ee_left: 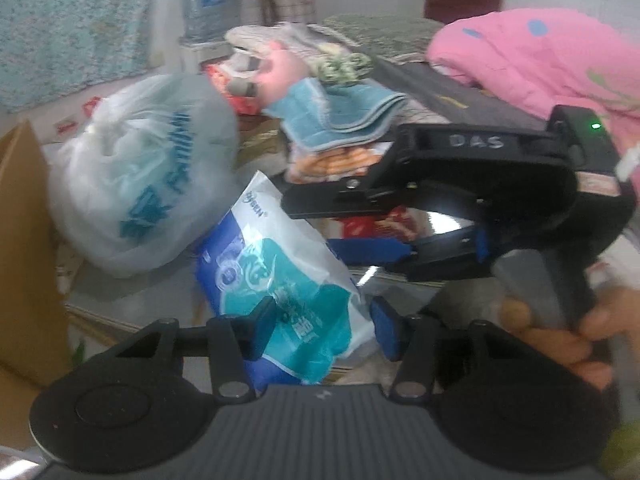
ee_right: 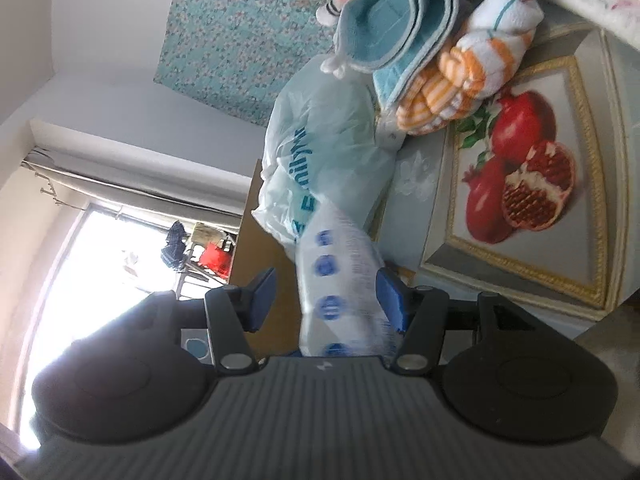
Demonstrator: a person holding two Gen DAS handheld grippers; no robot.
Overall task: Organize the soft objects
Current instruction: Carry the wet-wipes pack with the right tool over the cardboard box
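A soft plastic packet (ee_left: pixel 280 272), blue, teal and white, stands tilted between the fingers of my left gripper (ee_left: pixel 326 330). Both pads press its lower end, so that gripper is shut on it. My right gripper (ee_left: pixel 308 228) comes in from the right, held by a person's hand (ee_left: pixel 560 336), with its fingertips at the packet's edge. In the right wrist view the packet (ee_right: pixel 340 280) lies against one blue pad (ee_right: pixel 394 304) of my right gripper (ee_right: pixel 326 304). The other pad stands clear of it, so the jaws are open.
A full white plastic bag (ee_left: pixel 140 168) (ee_right: pixel 320 152) sits just behind the packet. Folded teal towels (ee_left: pixel 344 116) lie on an orange-striped towel (ee_left: pixel 340 160). A pink quilt (ee_left: pixel 540 60) is at the right, a cardboard box (ee_left: pixel 24 240) at the left. The tabletop (ee_right: pixel 520 160) has a pomegranate print.
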